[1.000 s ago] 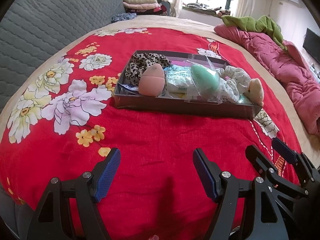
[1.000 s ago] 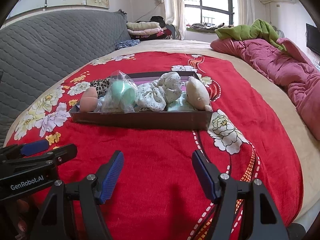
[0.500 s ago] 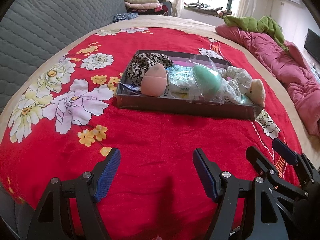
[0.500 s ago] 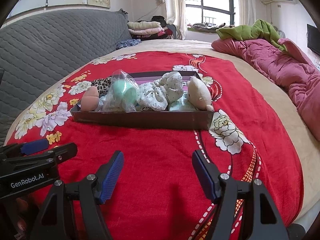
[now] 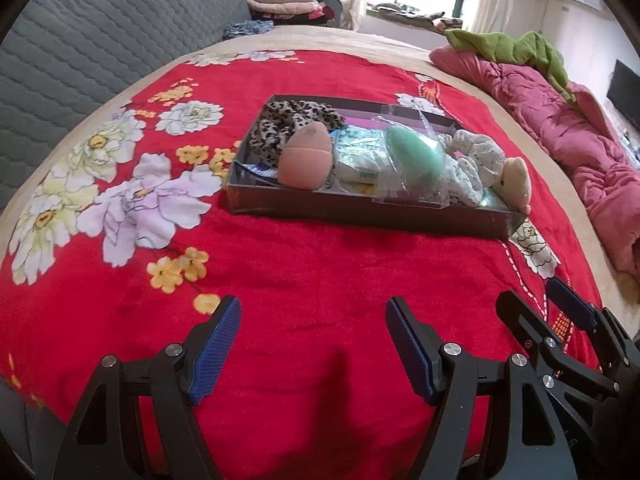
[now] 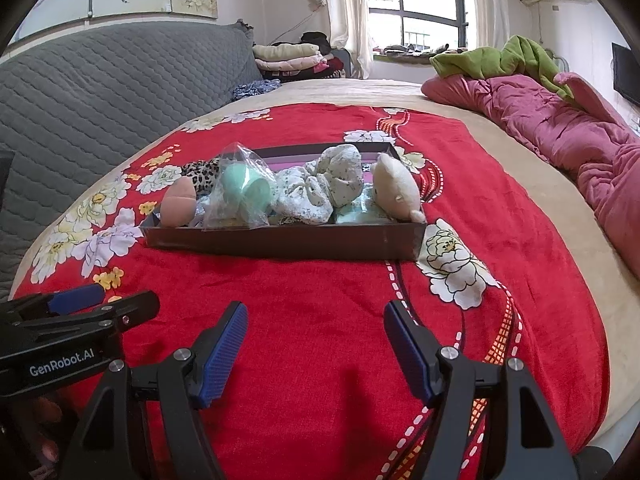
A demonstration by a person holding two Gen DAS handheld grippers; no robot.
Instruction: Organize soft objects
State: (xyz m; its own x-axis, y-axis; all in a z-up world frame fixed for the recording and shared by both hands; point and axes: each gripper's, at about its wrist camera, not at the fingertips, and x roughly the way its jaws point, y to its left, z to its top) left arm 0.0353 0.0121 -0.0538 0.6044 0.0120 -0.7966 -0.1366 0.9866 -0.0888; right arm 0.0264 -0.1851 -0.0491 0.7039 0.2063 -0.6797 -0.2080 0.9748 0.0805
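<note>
A shallow dark tray (image 5: 360, 216) lies on a red floral blanket (image 5: 320, 272) spread over a bed, and it carries all the soft objects in view: a leopard-print scrunchie (image 5: 288, 120) at its far left corner, a peach sponge (image 5: 306, 156) at the left front, a mint sponge in a clear bag (image 5: 414, 158) near the middle, a pale floral scrunchie (image 5: 468, 164) and a cream plush toy (image 5: 514, 184) at the right end. No soft object lies loose on the blanket near the tray. The left gripper (image 5: 314, 344) and the right gripper (image 6: 316, 344) hover side by side above bare blanket, well short of the tray; each has its jaws spread wide with nothing between them. The step in hand appears to be either the pause before a first pick or the rest after the last placement. A next move would call for a forward reach and a gentle closure on one compressible item.
</note>
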